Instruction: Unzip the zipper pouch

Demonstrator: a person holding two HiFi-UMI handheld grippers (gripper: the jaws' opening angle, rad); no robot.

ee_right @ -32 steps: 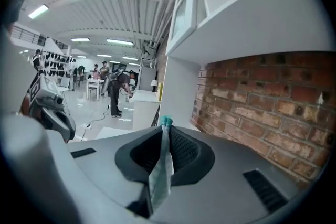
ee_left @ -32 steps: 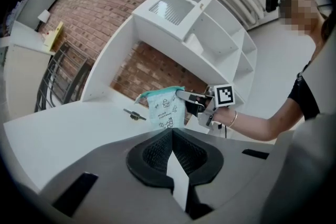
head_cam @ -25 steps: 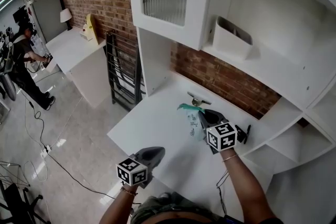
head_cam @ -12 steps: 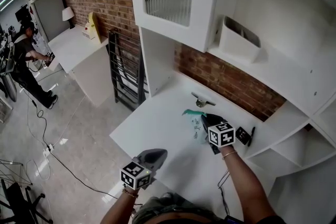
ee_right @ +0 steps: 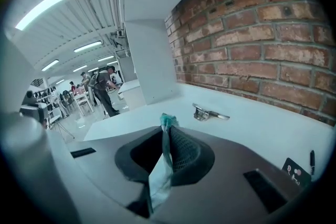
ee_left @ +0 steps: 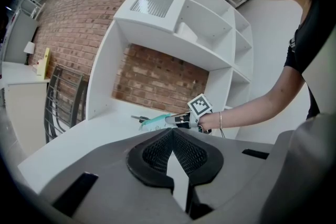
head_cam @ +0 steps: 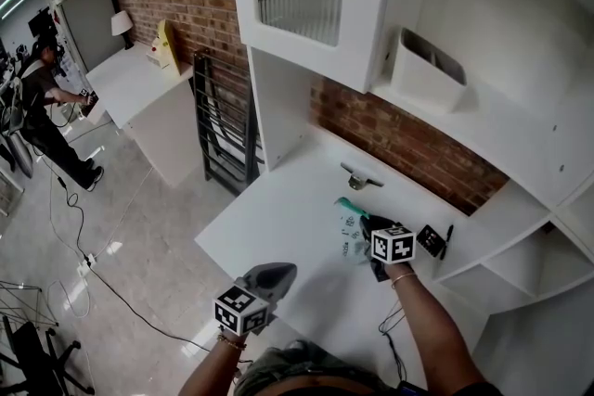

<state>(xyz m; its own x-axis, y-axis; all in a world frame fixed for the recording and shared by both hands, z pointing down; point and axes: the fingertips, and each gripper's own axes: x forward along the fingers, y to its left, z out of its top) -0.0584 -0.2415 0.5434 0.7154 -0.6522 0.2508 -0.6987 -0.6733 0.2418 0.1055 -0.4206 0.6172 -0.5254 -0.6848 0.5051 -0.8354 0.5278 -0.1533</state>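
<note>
Right tongs (ee_right: 167, 131) tight on limp, teal-edged plastic pouch (ee_right: 159, 186), centre frame (left tongs (ee_left: 172, 132) together, empty), above smooth white worktop (head_cam: 278, 232).

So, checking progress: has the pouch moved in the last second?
Yes. The pouch, in the right tongs, has sunk away from the metal clip, toward the person.

Cannot make out zipper on pouch (head_cam: 351, 235), half covered by right gripper (head_cam: 368, 223), nor small dark thing (head_cam: 430, 240) to its right.

No legible text — none anywhere
</note>
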